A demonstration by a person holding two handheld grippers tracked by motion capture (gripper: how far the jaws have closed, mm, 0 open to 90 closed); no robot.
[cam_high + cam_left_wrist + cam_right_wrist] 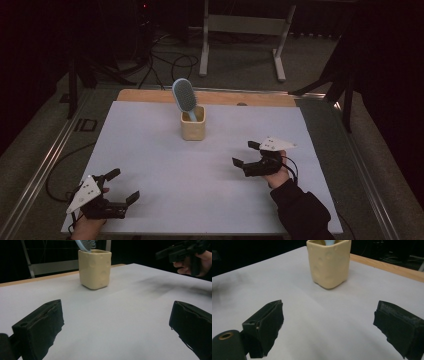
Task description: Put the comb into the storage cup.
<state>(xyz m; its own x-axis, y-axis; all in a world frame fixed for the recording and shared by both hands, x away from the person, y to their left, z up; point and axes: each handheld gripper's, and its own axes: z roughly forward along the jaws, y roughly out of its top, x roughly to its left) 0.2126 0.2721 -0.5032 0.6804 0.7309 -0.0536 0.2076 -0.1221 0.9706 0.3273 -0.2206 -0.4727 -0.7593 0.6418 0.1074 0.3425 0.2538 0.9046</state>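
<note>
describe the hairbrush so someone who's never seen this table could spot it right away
Start at the white sheet covering the table, then find the cream square cup near its far edge. The hairbrush stands in that cup, handle down, leaning left: pale blue, with an oval bristled head.

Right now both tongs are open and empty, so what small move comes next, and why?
Probably ease the right tongs forward toward the hairbrush standing handle-down in the yellow cup. They are open, hold nothing and sit nearer the cup than the left tongs, with bare table between.
</note>
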